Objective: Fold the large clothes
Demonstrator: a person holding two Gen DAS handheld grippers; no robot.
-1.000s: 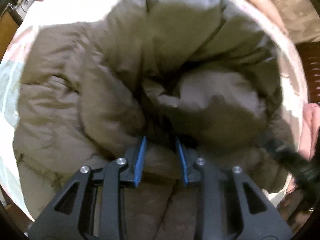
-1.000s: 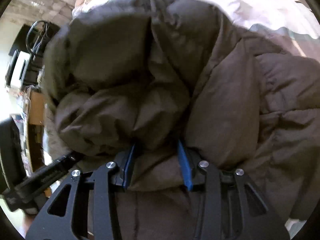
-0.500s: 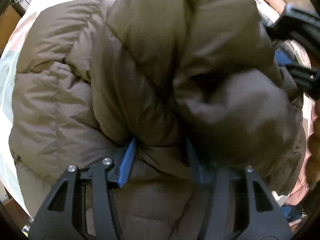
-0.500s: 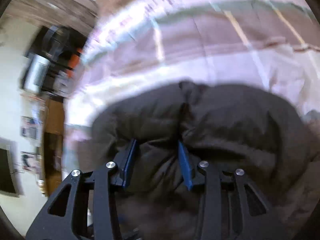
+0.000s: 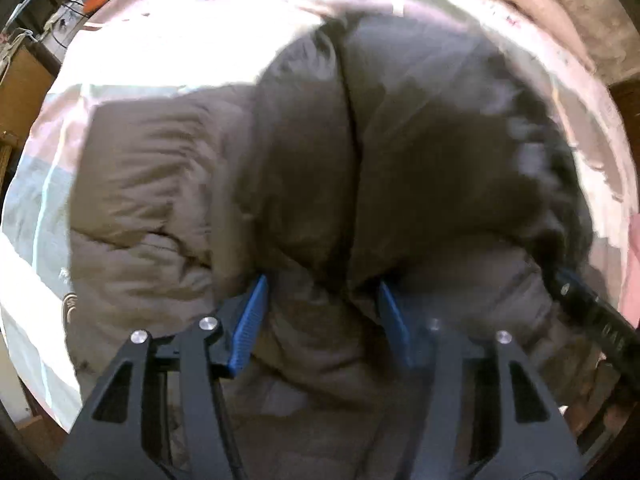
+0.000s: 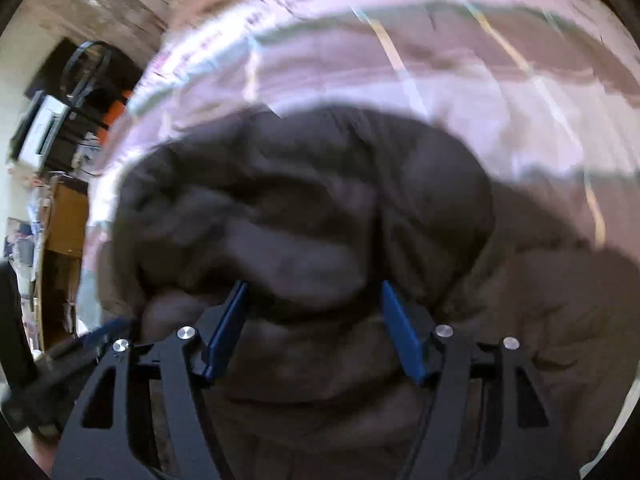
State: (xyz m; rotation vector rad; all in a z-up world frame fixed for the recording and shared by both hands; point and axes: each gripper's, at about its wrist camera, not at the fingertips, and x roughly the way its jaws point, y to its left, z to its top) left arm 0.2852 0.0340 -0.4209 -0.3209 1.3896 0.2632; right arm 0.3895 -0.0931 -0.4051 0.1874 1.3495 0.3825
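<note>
Left wrist view: left gripper (image 5: 324,312) has its blue pads (image 5: 250,326) spread wide, puffy brown down jacket (image 5: 168,184) bulging between them. Fabric fills the gap and touches both pads, but the pads look too far apart to be pinching, so I read it as released rather than clamped. Jacket is bunched into a thick mound on a bed, lying on a pale pink and grey striped bedsheet (image 5: 168,48). Left part of the jacket is lit and shows quilted seams, middle and right part is dark and motion-blurred. A deep crease runs down the middle of the mound. Black bar of the other tool pokes in at lower right, against the jacket edge

Right wrist view: right gripper (image 6: 314,328) is the same story, pads (image 6: 226,332) wide apart, jacket (image 6: 304,216) heaped between and in front of them, not squeezed. Sheet (image 6: 400,72) shows beyond the mound with thin yellow and green stripes. Wooden cabinet (image 6: 64,220) and some dark clutter sit off the bed on the left, blurred
</note>
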